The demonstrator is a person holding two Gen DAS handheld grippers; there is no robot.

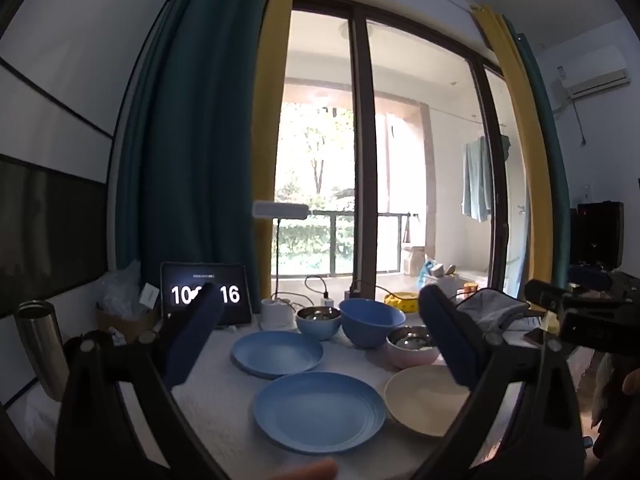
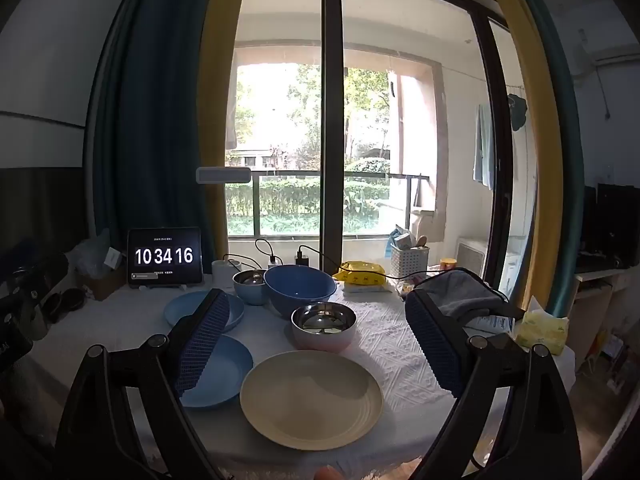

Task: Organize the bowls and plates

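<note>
Left claw [image 1: 320, 344] spread wide above two blue plates [image 1: 319, 411], cream plate [image 1: 426, 400] alongside

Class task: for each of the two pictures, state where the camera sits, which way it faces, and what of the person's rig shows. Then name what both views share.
Left wrist: on the left gripper, facing the window across the near blue plate; both open fingers show.
Right wrist: on the right gripper, facing the window above the cream plate; open fingers show.
Shared: the cream plate, big blue bowl, clock tablet.

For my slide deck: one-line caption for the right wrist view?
Open right gripper hovers over a cream plate, with a pink bowl, blue bowl and two blue plates behind.
</note>
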